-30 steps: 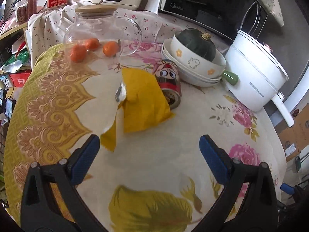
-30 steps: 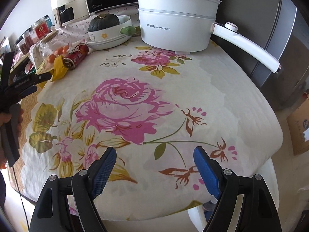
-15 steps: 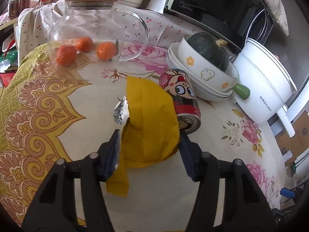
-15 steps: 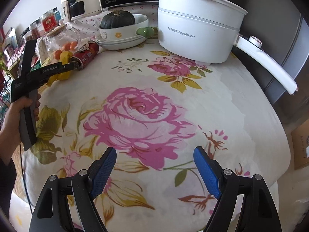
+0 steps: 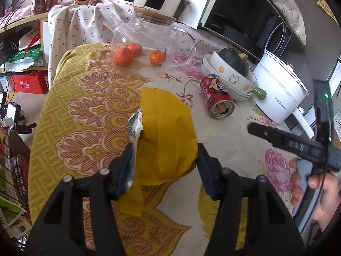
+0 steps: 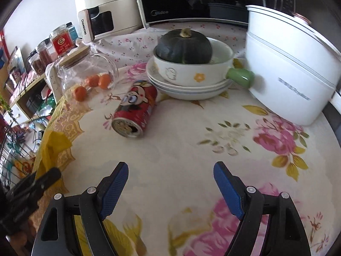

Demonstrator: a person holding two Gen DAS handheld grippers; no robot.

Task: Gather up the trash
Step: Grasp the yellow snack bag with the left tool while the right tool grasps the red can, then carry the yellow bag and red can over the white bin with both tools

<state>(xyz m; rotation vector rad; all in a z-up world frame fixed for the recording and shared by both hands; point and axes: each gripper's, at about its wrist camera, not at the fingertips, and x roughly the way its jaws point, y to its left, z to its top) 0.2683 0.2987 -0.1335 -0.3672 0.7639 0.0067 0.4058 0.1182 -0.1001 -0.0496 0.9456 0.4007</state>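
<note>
A yellow snack wrapper [image 5: 168, 134] with a torn foil edge is held between the pads of my left gripper [image 5: 165, 166], a little above the table. It also shows in the right wrist view [image 6: 51, 147] at the left edge. A red drink can [image 5: 217, 97] lies on its side behind the wrapper, open end toward me. In the right wrist view the can [image 6: 135, 112] lies ahead and left of my right gripper [image 6: 170, 187], which is open and empty above the flowered tablecloth [image 6: 191, 145].
A glass jar [image 5: 149, 40] and three oranges [image 5: 123, 56] sit at the back left. A white bowl with a dark squash [image 6: 185, 64] sits on stacked plates. A white electric pot [image 6: 294, 70] stands right. A microwave [image 5: 245, 15] is behind.
My left gripper has closed on the yellow wrapper and lifted it. My right gripper has moved in toward the can and bowl.
</note>
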